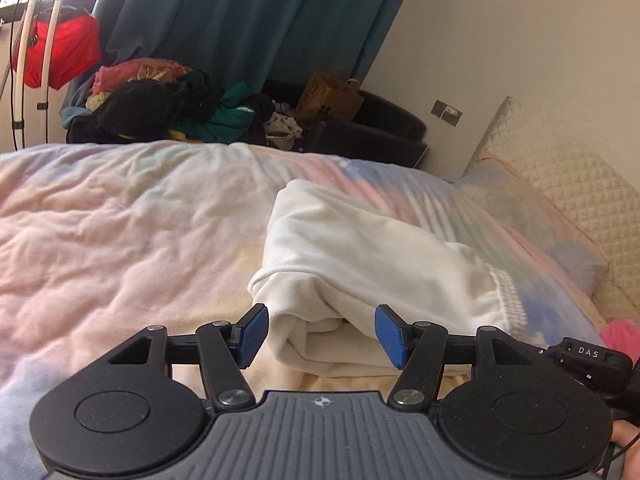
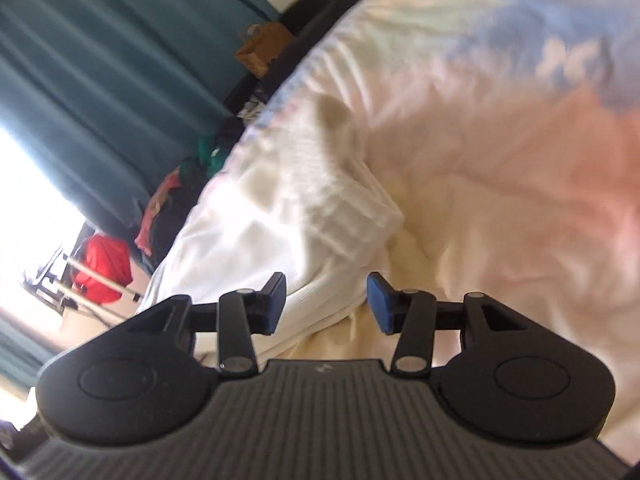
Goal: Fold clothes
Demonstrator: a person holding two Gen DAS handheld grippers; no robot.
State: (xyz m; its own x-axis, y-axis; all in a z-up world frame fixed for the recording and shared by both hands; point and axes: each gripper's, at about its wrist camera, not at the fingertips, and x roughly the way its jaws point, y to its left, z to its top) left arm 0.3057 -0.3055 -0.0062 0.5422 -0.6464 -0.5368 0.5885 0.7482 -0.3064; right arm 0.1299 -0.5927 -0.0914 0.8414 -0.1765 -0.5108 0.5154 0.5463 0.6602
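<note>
A cream-white garment [image 1: 360,256] lies doubled over on a pastel quilted bed [image 1: 120,220], its layers stacked at the near edge and a ribbed band showing on its right side. Taking the garment as the landmark and reading from the left: the clothes pile [image 1: 168,100] sits well beyond it against a teal curtain [image 1: 240,20], with a red item [image 1: 60,56] hanging on a stand further left still.

The left gripper [image 1: 322,336] hovers just short of the garment's near folded edge, its blue-padded fingers [image 1: 252,336] spread apart with that edge lying straight ahead between them, nothing pinched. The garment's long axis runs away from this gripper, up the bed and slightly rightward towards the cream quilted headboard [image 1: 560,184].

The right gripper [image 2: 326,304], seen in its own tilted and motion-blurred view, also has its fingers [image 2: 380,304] spread and empty; the garment [image 2: 280,216] lies ahead and to the left of them, its ribbed edge near the left finger.

Both grippers appear close to the cloth, the left more squarely lined up on the fold.

The layered edges fit either a fold part done or a finished bundle. The garment's kind, its far end and whatever lies beneath its top layer cannot be made out.
</note>
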